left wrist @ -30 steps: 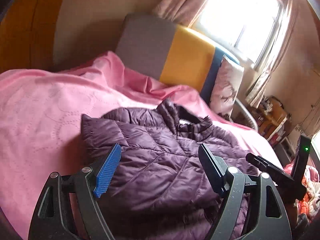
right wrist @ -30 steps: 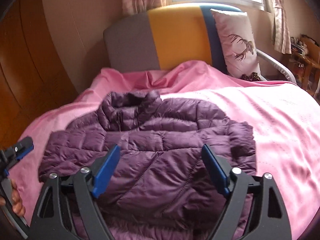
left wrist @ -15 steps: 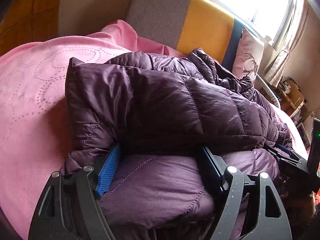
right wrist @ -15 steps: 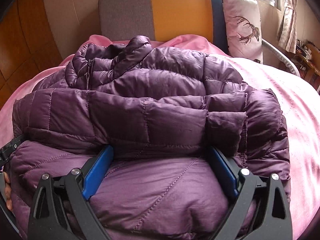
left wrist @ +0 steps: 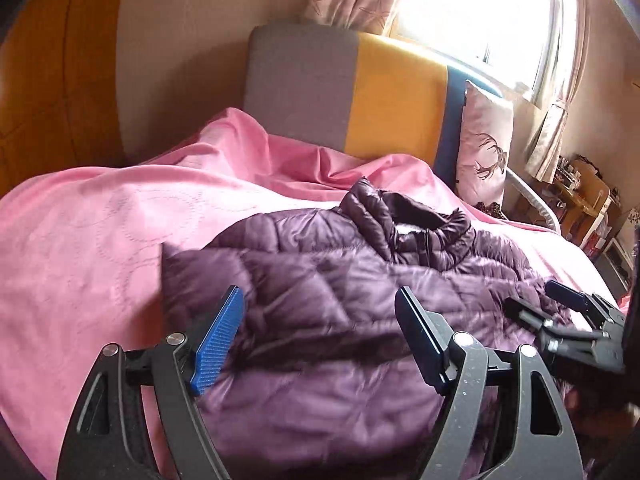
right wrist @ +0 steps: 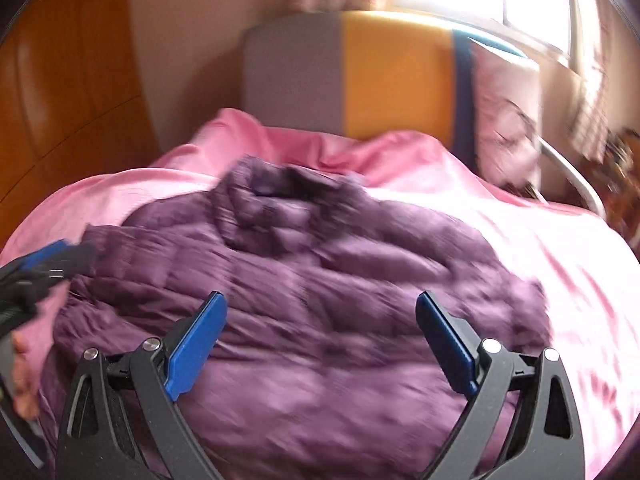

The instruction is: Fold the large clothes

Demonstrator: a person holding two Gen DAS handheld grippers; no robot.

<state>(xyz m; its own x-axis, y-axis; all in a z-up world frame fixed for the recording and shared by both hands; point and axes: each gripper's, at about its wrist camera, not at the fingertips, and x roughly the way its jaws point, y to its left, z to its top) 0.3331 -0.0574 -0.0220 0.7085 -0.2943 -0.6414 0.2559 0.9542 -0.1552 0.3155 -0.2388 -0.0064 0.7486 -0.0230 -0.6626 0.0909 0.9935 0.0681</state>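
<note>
The left wrist view is showing what the right wrist view is blurring: a deer-print pillow [left wrist: 486, 152] standing sharp at the right against the grey, yellow and blue headboard [left wrist: 344, 88], and cluttered shelves at the far right edge. The right wrist view is smeared, but it alone is showing the bare pink sheet to the right of the jacket.

The purple quilted jacket [left wrist: 340, 304] is lying puffy and folded across the middle of the pink sheet [left wrist: 92, 232], its collar bunched toward the headboard. The left tongs [left wrist: 320, 336] are standing wide over its near edge, pads clear of the fabric. The right tongs [right wrist: 320, 340] have just been opening and are standing wide too, nothing gripped between them.

Smooth sheet is lying open at the left of the left view and the right of the right view.
</note>
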